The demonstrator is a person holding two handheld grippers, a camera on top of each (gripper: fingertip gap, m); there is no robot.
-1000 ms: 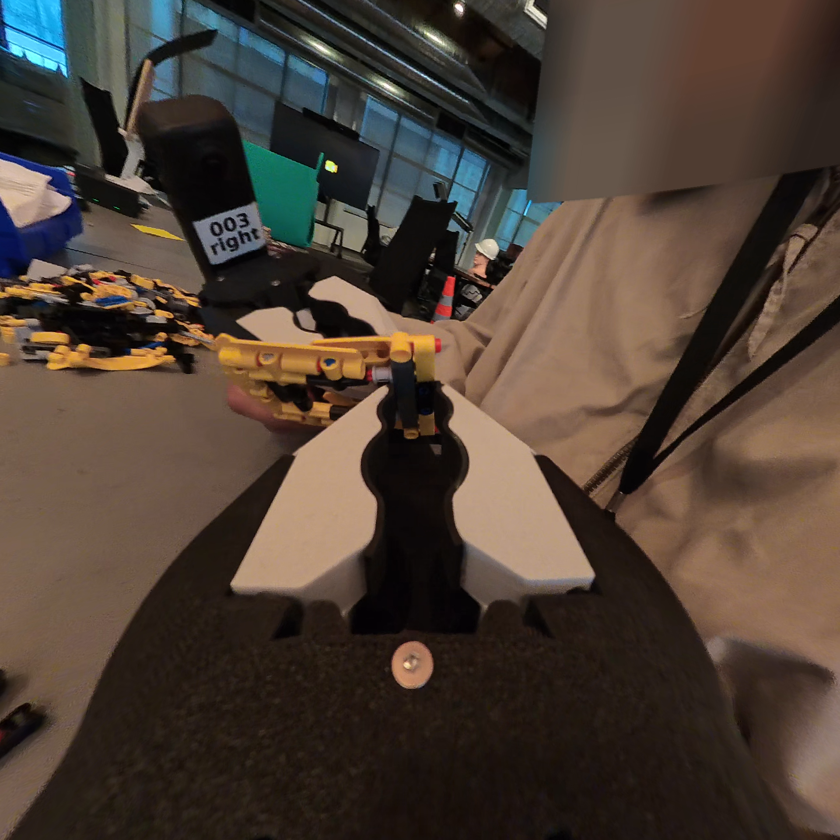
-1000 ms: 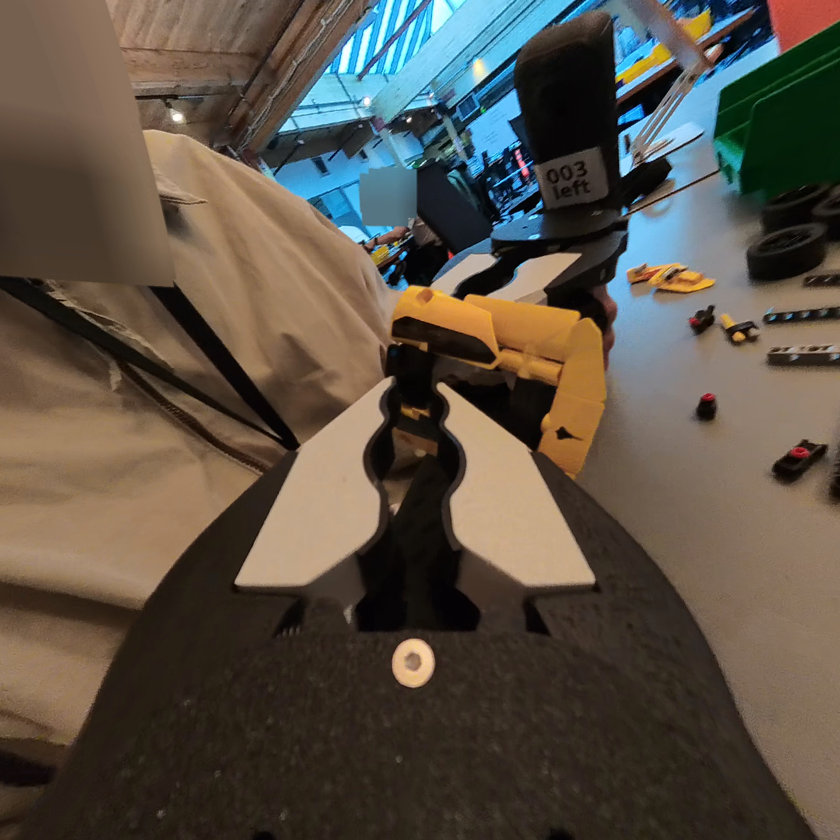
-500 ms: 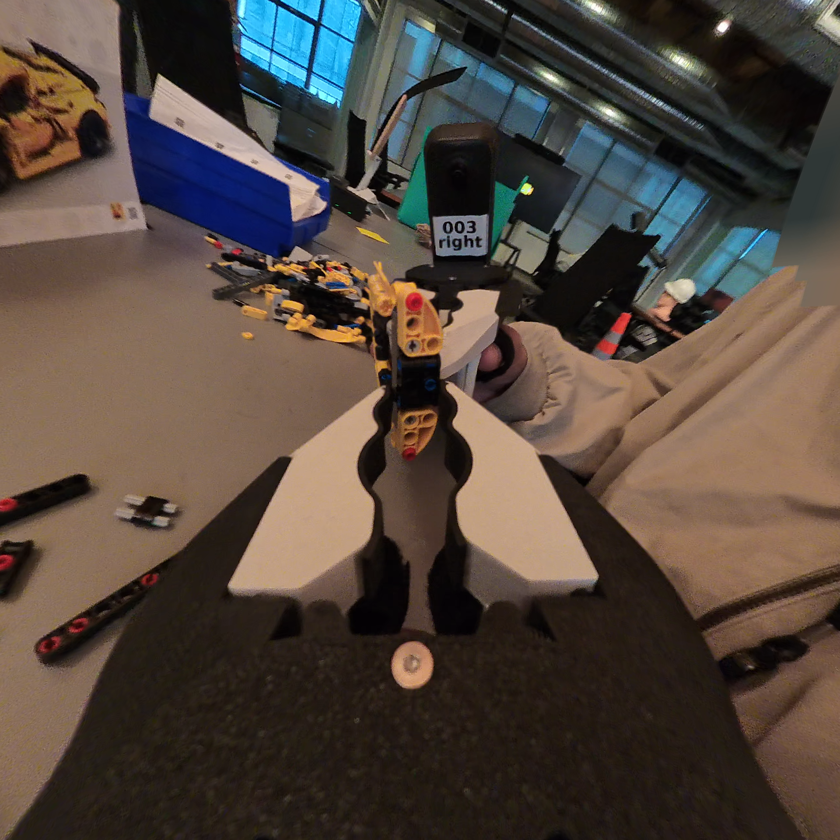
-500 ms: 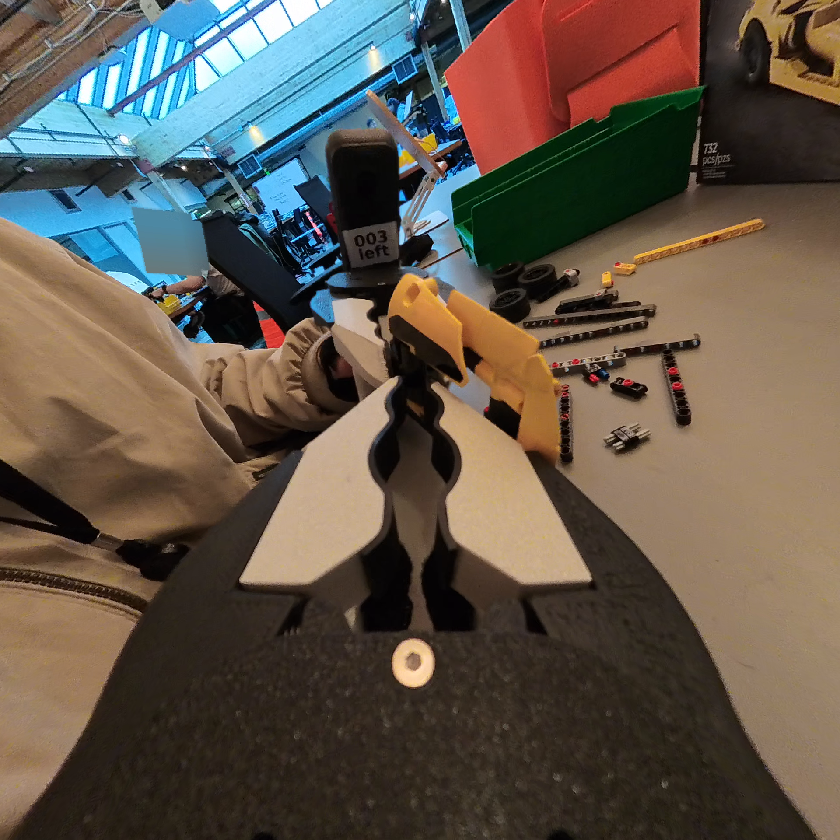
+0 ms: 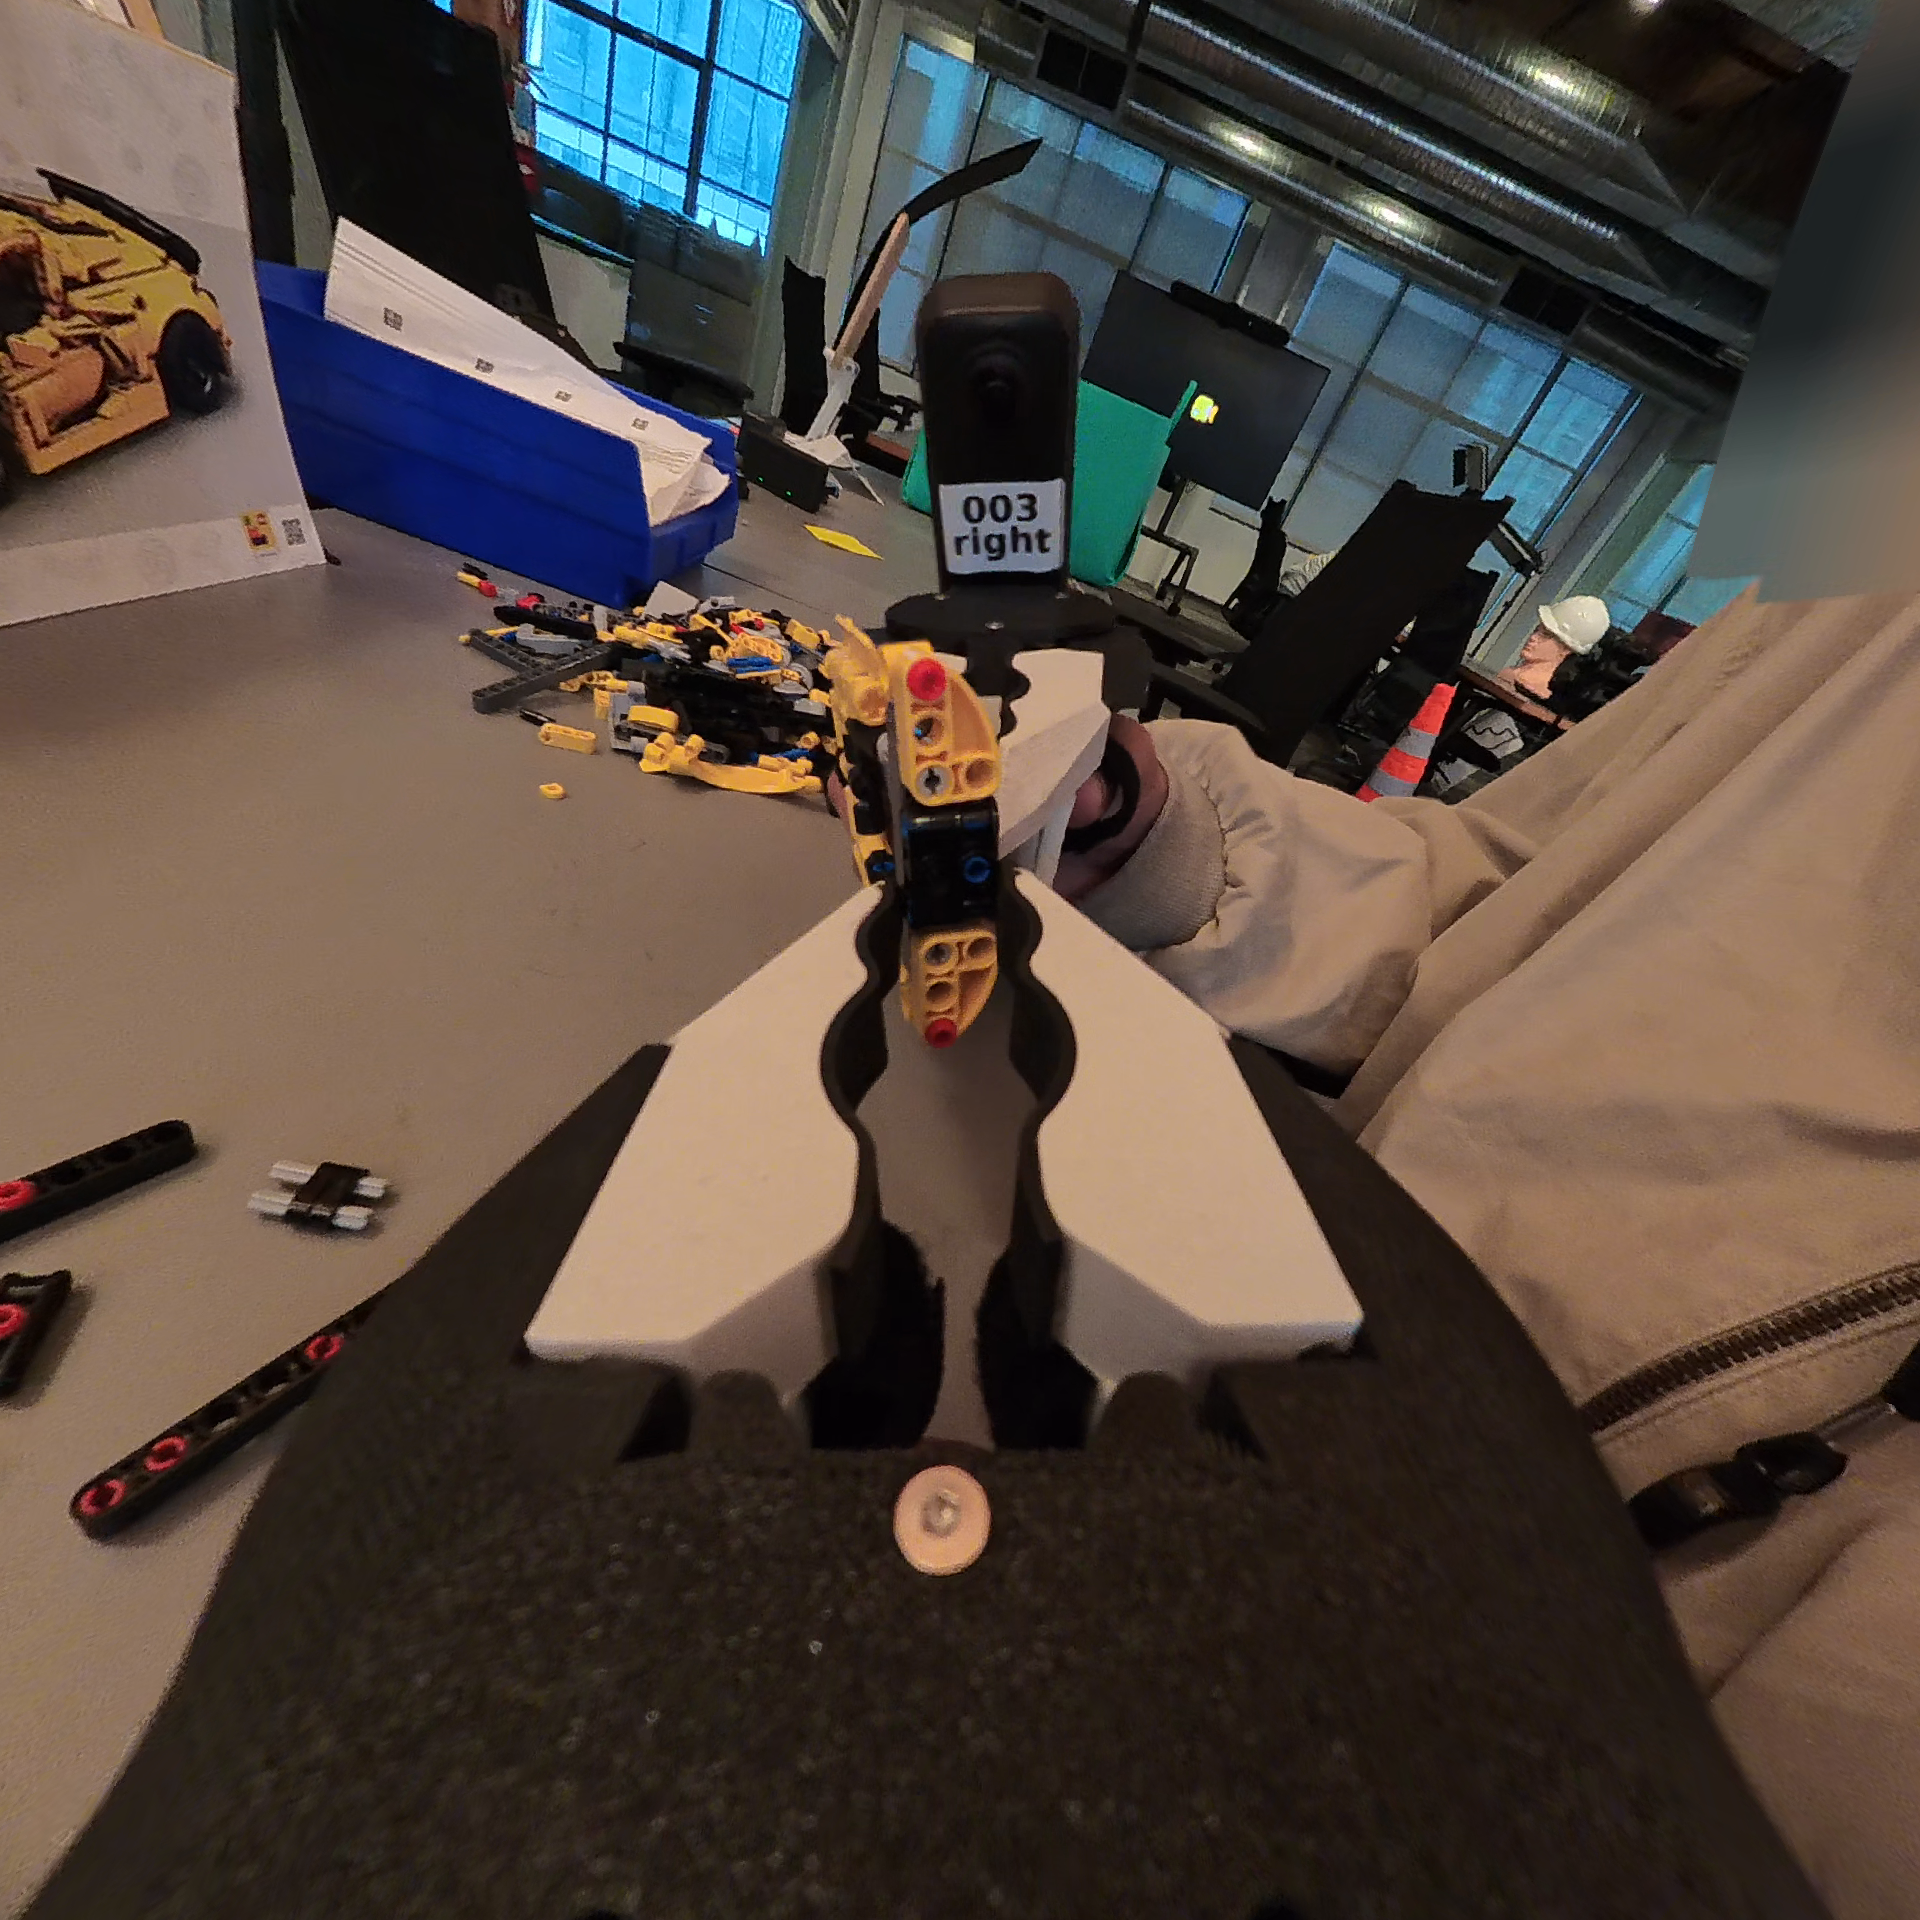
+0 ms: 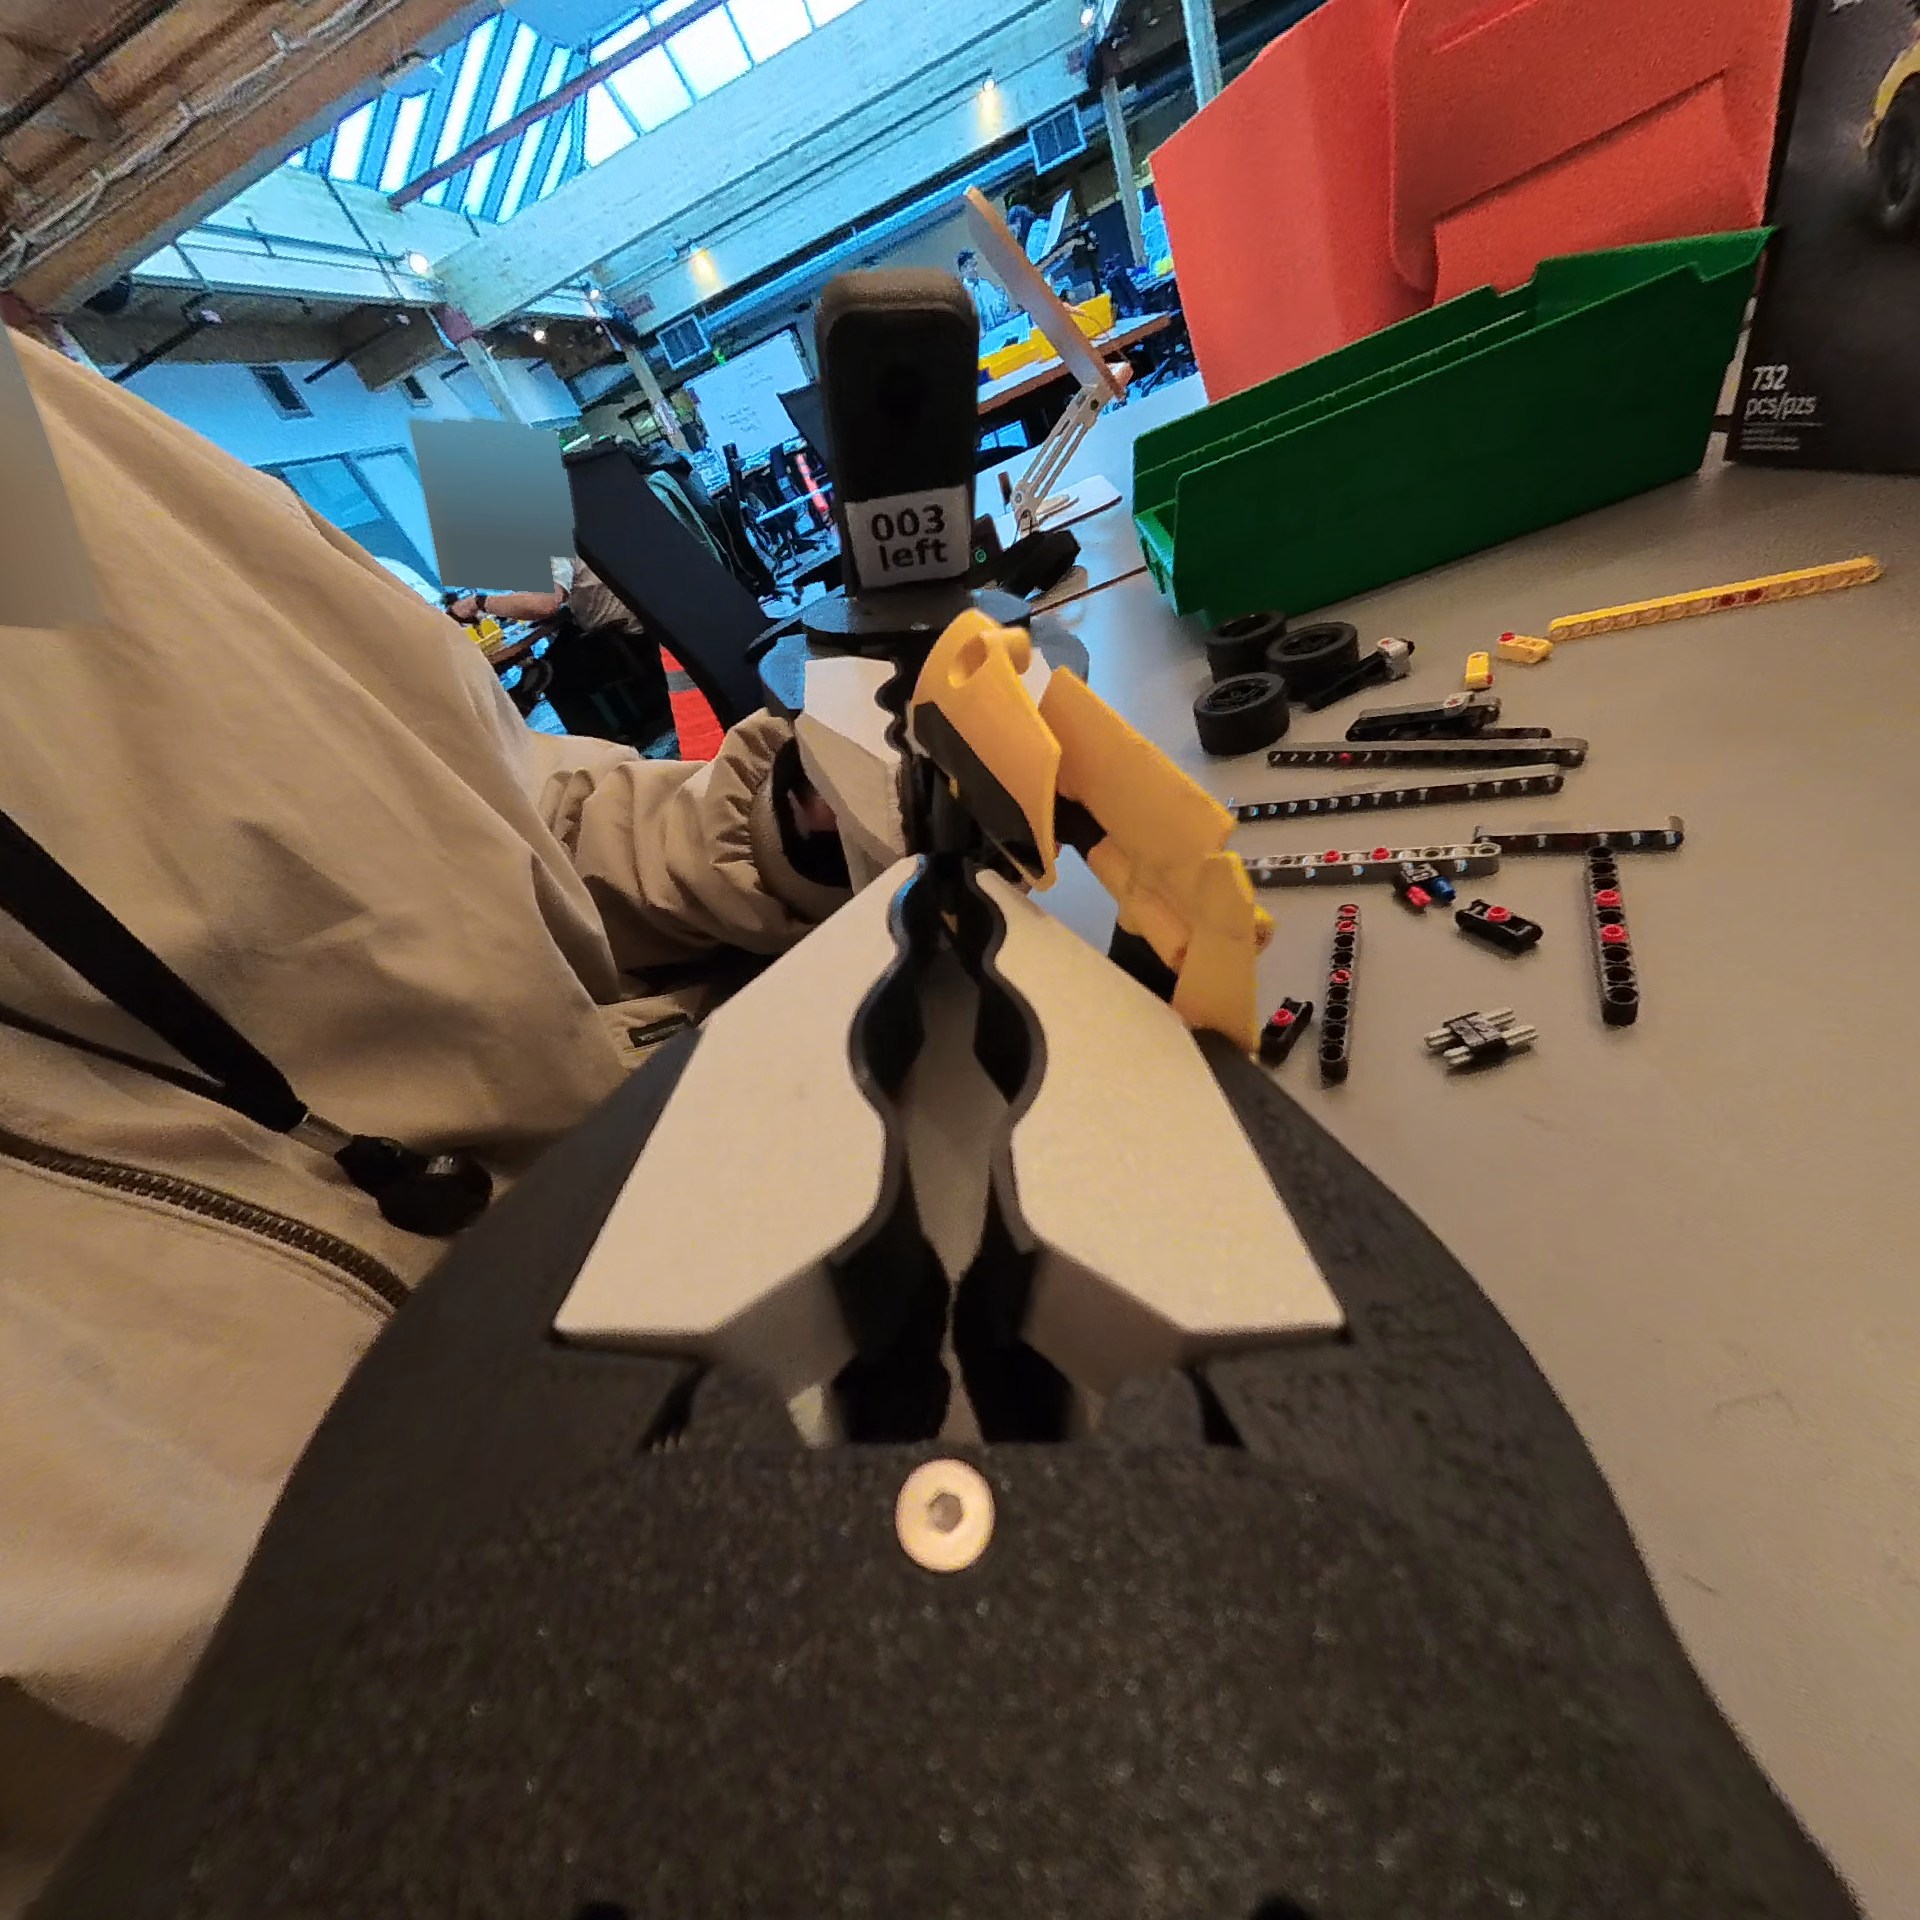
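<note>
A yellow and black brick assembly hangs in the air between both grippers, above the grey table. My left gripper is shut on its black middle block, with yellow ends and red pins above and below. My right gripper has its fingertips nearly together on a thin black part at the assembly's edge. In the right wrist view the yellow panels spread to the right of my fingers. Each view shows the other gripper just behind the assembly, the right one and the left one.
A pile of yellow and black parts and a blue bin lie far left. Black beams lie near left. On the right are a green bin, an orange bin, wheels and several beams. A person's beige jacket is close. Only a small space, under 4 cm, lies between the two pairs of fingers.
Both grippers swung the assembly away from the person's chest toward the table. It turned from lying across to upright in the left view. The right fingers closed tighter.
</note>
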